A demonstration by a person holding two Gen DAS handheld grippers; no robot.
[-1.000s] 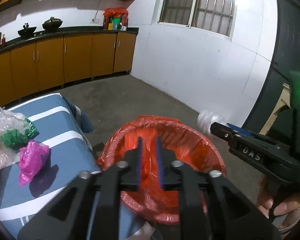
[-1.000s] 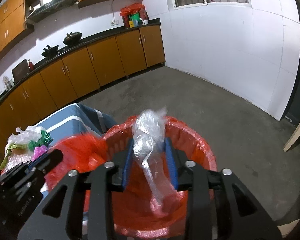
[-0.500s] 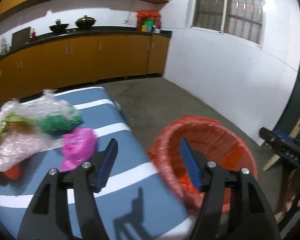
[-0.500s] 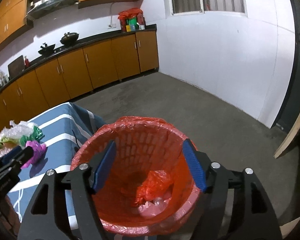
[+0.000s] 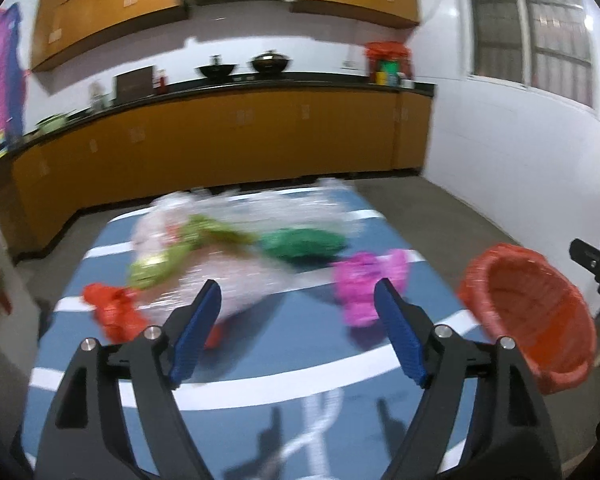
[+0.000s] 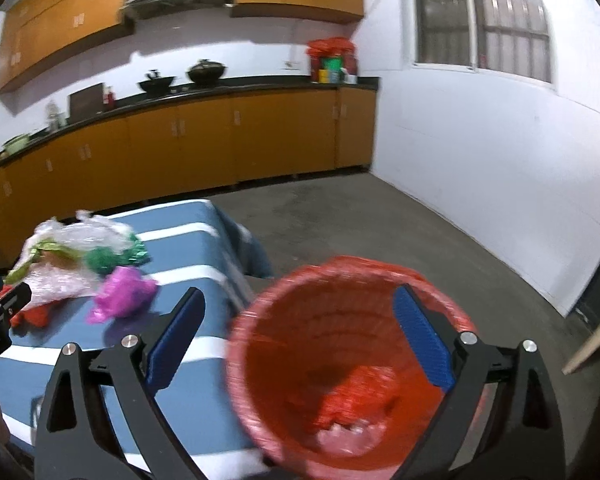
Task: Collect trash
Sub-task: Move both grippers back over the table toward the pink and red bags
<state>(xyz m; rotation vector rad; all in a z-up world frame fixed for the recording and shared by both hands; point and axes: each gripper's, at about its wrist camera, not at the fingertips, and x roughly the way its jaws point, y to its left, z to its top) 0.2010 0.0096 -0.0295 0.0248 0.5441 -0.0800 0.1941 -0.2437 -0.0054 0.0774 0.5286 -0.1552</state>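
My left gripper [image 5: 298,334] is open and empty above the blue striped table [image 5: 236,372], facing a pile of trash: a pink bag [image 5: 366,286], a green bag [image 5: 300,242], clear plastic wrap [image 5: 228,280] and a red bag [image 5: 114,312]. The red-lined bin [image 5: 528,316] stands at the table's right end. My right gripper [image 6: 300,338] is open and empty over the bin [image 6: 340,360], which holds red and clear trash [image 6: 356,404]. The pile also shows in the right wrist view, with the pink bag [image 6: 122,292] nearest.
Orange kitchen cabinets [image 5: 220,148] with woks on a dark counter run along the back wall. A white wall [image 6: 480,168] with a barred window is on the right. Bare concrete floor [image 6: 360,224] lies beyond the bin. A wooden board [image 6: 592,340] leans at the far right.
My left gripper opened and swung left from the bin to the table's trash pile. My right gripper opened, dropped the clear plastic into the bin, and turned slightly left.
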